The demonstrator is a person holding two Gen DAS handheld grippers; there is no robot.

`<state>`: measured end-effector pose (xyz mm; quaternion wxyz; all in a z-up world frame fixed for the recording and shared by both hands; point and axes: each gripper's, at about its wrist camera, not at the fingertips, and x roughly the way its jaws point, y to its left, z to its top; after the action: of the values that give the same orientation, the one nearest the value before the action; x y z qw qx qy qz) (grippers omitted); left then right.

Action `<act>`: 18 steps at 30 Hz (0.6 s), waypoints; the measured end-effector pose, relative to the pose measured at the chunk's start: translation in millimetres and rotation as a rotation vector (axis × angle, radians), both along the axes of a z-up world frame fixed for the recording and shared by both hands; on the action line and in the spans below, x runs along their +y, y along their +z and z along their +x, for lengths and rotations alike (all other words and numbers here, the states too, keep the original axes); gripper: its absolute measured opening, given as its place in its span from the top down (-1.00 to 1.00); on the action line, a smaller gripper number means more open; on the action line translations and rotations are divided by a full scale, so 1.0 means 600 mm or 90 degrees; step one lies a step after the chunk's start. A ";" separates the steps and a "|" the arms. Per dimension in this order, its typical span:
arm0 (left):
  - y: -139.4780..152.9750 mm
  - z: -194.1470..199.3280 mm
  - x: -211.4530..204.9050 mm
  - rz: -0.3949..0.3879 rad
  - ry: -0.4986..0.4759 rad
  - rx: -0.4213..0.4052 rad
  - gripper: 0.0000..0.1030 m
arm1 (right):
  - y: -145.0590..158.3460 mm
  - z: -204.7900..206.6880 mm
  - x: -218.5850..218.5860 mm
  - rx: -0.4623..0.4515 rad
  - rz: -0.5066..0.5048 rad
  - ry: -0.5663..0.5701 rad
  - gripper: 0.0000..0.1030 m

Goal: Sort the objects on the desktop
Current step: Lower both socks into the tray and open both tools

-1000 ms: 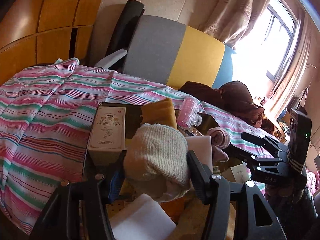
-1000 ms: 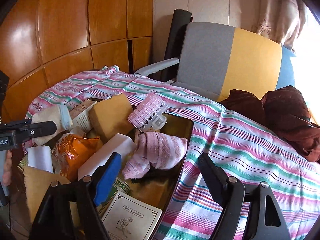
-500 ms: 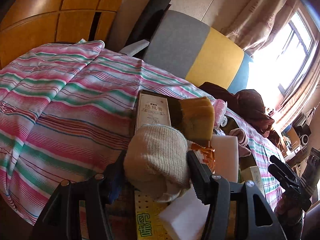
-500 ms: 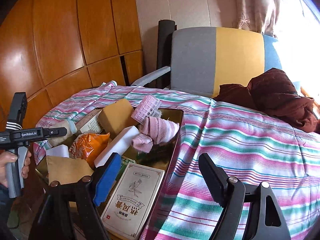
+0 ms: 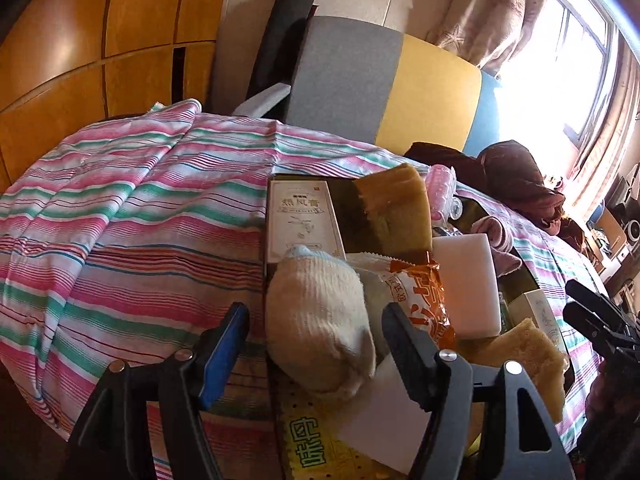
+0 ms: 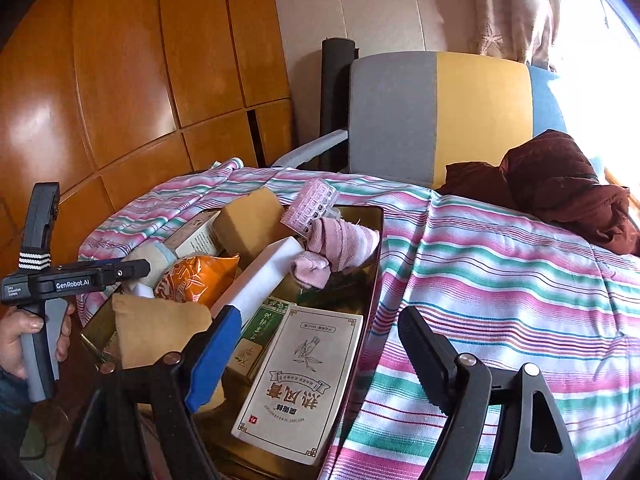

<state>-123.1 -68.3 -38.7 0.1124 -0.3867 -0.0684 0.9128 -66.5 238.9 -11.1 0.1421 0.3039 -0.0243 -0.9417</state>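
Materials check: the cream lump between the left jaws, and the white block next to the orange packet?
Cream lump: looks like a ribbed knit sock, matte and soft; fine ribs show. White block: probably foam sponge, matte, with clean square edges; rigid plastic can't be ruled out.

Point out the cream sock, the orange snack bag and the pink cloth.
cream sock (image 5: 320, 320), left wrist view, middle of its knit body.
orange snack bag (image 6: 200, 276), right wrist view, printed front.
pink cloth (image 6: 340, 244), right wrist view, bunched middle.
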 end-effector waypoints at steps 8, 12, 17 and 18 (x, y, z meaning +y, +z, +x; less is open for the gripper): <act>0.031 0.031 -0.025 0.032 0.029 0.057 -0.31 | 0.006 0.020 -0.009 0.011 -0.012 0.021 -0.55; 0.019 0.027 0.013 0.025 -0.005 0.043 -0.25 | 0.015 0.036 -0.037 0.025 0.000 0.064 -0.34; -0.005 0.022 0.042 0.016 -0.016 0.013 -0.23 | 0.008 0.043 -0.080 0.018 0.013 0.124 -0.20; -0.010 0.020 0.042 0.022 -0.013 0.004 -0.23 | 0.004 0.043 -0.087 0.015 0.018 0.131 -0.15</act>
<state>-110.9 -43.3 -44.6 0.1283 -0.3822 -0.0797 0.9117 -40.9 186.4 -8.9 0.2338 0.2955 0.0218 -0.9260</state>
